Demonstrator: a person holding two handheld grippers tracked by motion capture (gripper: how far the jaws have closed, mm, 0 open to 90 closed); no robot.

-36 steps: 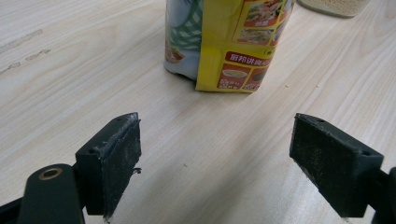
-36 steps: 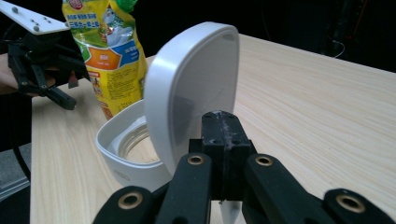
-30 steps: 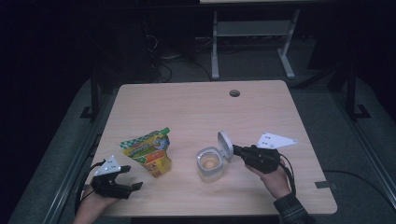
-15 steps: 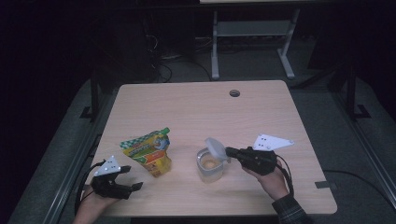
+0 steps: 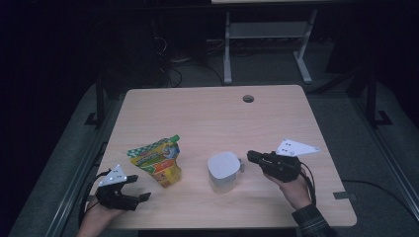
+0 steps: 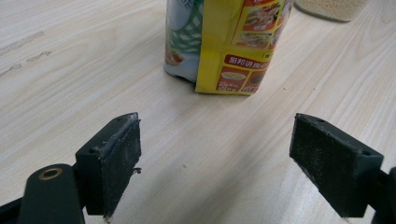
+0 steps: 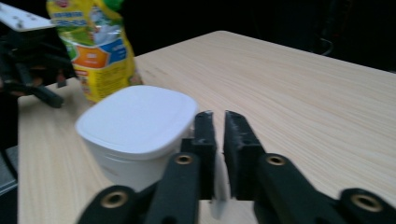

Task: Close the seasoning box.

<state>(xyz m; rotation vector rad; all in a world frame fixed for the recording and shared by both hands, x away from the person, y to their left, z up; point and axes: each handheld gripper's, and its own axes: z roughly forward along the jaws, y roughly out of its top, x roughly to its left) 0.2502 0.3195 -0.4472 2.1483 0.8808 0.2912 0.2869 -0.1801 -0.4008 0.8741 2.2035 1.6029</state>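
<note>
A white tub [image 5: 224, 170] stands at the table's front middle with its lid down flat; in the right gripper view the tub [image 7: 140, 116] sits just left of my jaws. My right gripper [image 5: 250, 157] is at the tub's right side by the lid's small tab. Its jaws [image 7: 217, 126] have just been opening and stand a narrow gap apart, with a sliver of white showing low in the gap. A yellow and green food pouch [image 5: 157, 160] stands left of the tub. My left gripper [image 5: 140, 187] rests open and empty [image 6: 215, 158] near the front left edge, facing the pouch [image 6: 224, 42].
The light wooden table [image 5: 207, 113] has a round cable hole [image 5: 248, 98] at the back. The floor drops away on all sides. A metal frame [image 5: 262, 34] stands beyond the far edge. In the right gripper view the left gripper [image 7: 32, 70] shows beside the pouch [image 7: 93, 46].
The tub's lid, held upright a second ago by my right gripper, has swung down and now lies shut on the tub. The right jaws have parted slightly. The left gripper has not moved.
</note>
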